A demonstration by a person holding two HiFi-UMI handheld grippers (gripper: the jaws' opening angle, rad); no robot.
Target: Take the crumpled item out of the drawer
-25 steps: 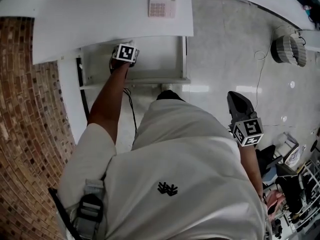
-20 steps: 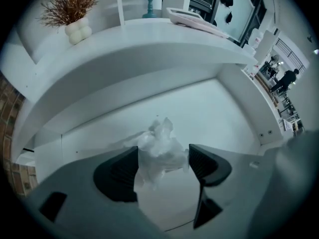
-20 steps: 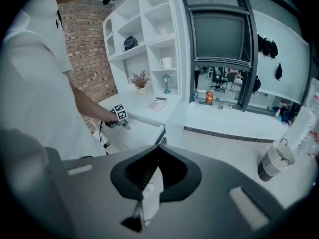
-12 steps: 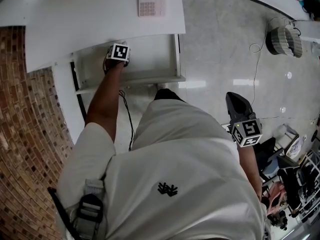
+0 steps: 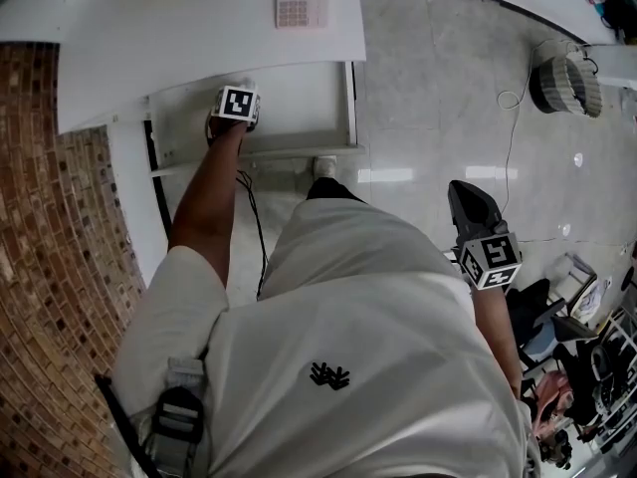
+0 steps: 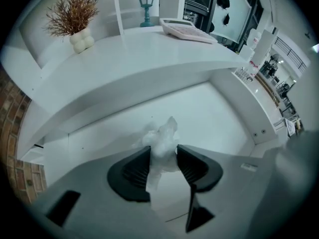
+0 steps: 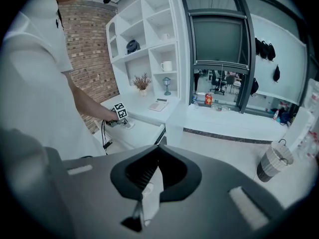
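From the head view, your left arm reaches to 11 o'clock and puts the left tongs (image 5: 237, 106) down inside the open drawer (image 5: 304, 108), which stands pulled out from under the white bench (image 5: 179, 43). A calculator (image 5: 300, 0) lies on the bench at 12 o'clock from the drawer; its keys are too small to read. A brick wall (image 5: 50, 227) fills the 9 o'clock side. Your right tongs (image 5: 464, 197) hang beside your hip at 3 o'clock, well apart from the drawer, with a black-and-white square pattern on the marker cube (image 5: 490, 260). Your shirt (image 5: 368, 297) carries a small black emblem (image 5: 328, 374) with no lettering I can read. A striped bin (image 5: 565, 83) stands on the floor at 2 o'clock.

In the left gripper view, the crumpled item (image 6: 160, 141), a white wad, sits between the two pads over the drawer's white bottom. The jaws have just been closing and now pinch it from both sides. Whether it rests on the bottom I cannot tell. On the bench at 11 o'clock stand a dried plant (image 6: 75, 19) in a white vase and a teal lantern (image 6: 146, 6).

In the right gripper view, the right tongs' tips meet and nothing is between them. White shelves (image 7: 144, 39) at 11 o'clock hold a mug (image 7: 166, 66).
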